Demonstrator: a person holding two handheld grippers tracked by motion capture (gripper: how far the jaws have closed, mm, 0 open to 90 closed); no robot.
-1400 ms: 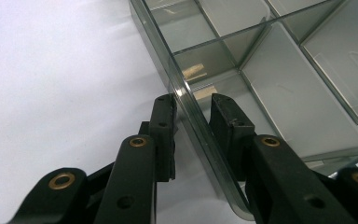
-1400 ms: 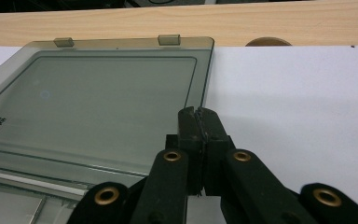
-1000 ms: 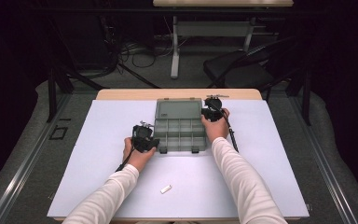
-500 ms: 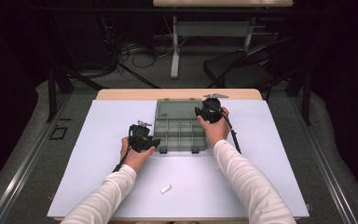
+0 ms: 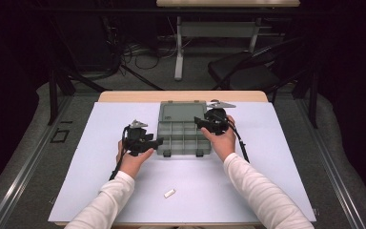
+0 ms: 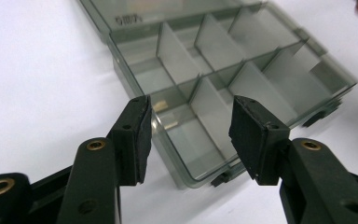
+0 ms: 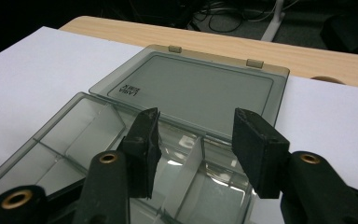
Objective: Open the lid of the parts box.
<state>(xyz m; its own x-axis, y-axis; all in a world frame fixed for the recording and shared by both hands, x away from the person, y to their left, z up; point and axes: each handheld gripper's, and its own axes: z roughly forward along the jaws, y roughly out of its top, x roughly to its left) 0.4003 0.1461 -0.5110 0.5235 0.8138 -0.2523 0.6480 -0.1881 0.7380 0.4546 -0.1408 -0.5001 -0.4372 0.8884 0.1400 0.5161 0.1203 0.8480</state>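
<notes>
The compartment box (image 5: 182, 138) lies open on the white sheet (image 5: 267, 186) near the middle of the bench's far edge, its lid (image 5: 182, 112) folded flat toward that edge. The left hand-held gripper (image 5: 158, 141) sits at the box's left side, near its front corner; in the left gripper view its jaws stand wide apart around that corner of the box (image 6: 223, 79), holding nothing, with the grey dividers (image 6: 212, 114) showing between them. The right hand-held gripper (image 5: 198, 121) hovers over the box's right rear compartments, jaws likewise spread wide and empty; in the right gripper view they frame a divider (image 7: 186, 179) and, beyond it, the lid (image 7: 200, 91) with its two hinges at the far rim. Farther out, a small white piece (image 5: 169, 193) lies on the sheet toward the bench's near edge, well apart from the box. The wooden bench (image 5: 138, 97) top shows as a strip beyond the sheet.
</notes>
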